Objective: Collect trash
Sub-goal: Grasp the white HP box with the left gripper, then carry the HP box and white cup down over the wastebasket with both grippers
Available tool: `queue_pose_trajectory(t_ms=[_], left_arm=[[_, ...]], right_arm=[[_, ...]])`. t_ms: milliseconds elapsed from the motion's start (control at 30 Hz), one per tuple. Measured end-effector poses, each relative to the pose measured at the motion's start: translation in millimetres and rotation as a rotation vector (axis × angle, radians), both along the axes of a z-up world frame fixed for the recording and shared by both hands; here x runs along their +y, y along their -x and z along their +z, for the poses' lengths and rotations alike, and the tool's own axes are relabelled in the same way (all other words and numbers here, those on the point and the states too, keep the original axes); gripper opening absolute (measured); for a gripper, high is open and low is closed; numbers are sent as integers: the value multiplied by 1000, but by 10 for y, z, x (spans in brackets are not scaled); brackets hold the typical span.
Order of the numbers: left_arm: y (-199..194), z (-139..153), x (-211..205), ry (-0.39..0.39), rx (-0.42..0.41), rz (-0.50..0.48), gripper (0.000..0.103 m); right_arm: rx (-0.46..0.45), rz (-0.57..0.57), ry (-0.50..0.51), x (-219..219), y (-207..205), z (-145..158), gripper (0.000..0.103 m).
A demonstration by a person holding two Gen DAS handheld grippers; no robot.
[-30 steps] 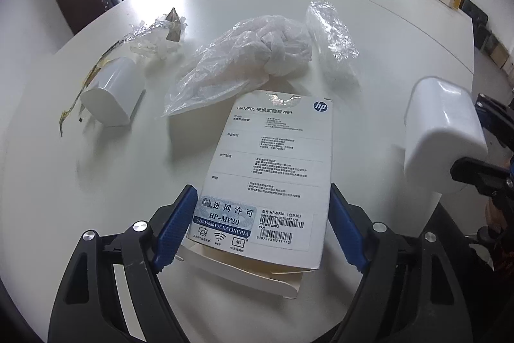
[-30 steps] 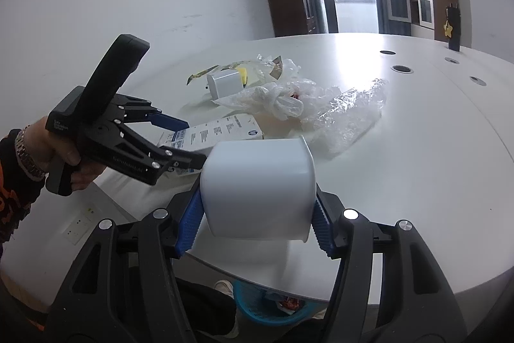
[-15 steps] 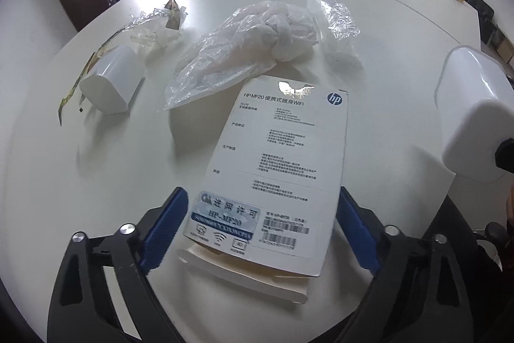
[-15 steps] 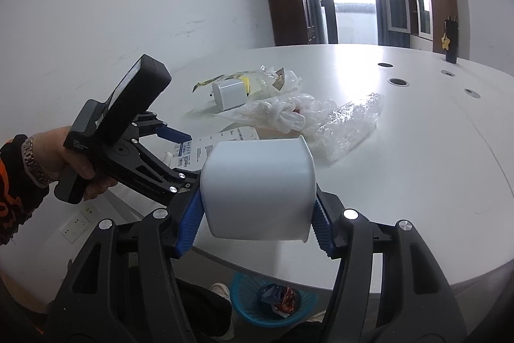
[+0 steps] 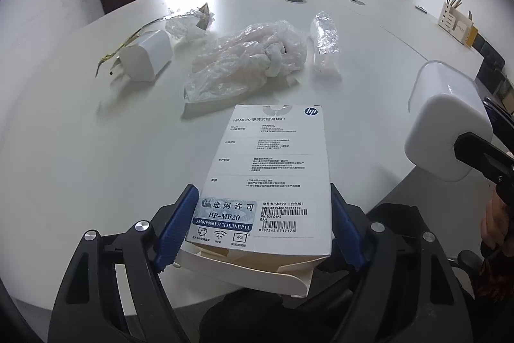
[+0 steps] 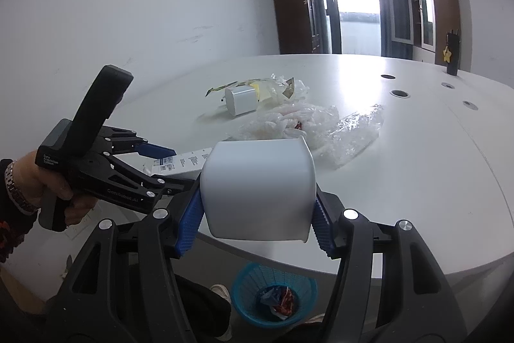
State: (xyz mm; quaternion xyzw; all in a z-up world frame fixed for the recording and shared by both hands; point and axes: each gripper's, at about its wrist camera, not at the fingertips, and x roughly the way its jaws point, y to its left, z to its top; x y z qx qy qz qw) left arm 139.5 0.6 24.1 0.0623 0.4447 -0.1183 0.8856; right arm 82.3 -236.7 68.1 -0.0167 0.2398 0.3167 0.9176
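The HP box (image 5: pixel 273 169) has lifted in the left gripper (image 5: pixel 261 224) jaws; right gripper (image 6: pixel 257 216) jaws clamp a white tub (image 6: pixel 258 188), its opening hidden.

The white carton (image 5: pixel 270 179) bears a round blue "hp" logo (image 5: pixel 310 111) at its far right corner and the heading "HP MF20" followed by Chinese characters and "WiFi". A blue sticker (image 5: pixel 225 216) at its near left corner reads "进网许可", "HP-MF20" and a serial that looks like "545019080Y7CX3X3NCP1A". Beside it stand "HP-MF20", "EAN" and a barcode (image 5: pixel 278 222) numbered about "6 972431 717175". The left hand-held gripper (image 6: pixel 167 164) carries "GenRobot.AI" on its arm and "Data Acquisition System" on its body.
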Motion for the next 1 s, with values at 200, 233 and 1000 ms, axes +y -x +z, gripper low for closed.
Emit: queue_pose_trajectory(t_ms=[200, 233, 1000], left_arm=[[435, 133, 128, 48, -72, 55, 77], [509, 136, 126, 48, -82, 55, 77], [1812, -478, 147, 135, -125, 138, 76]], right_arm=[[-28, -2, 6, 9, 161, 48, 56], [-31, -1, 6, 6, 185, 55, 56], [54, 28, 103, 6, 704, -466, 56]])
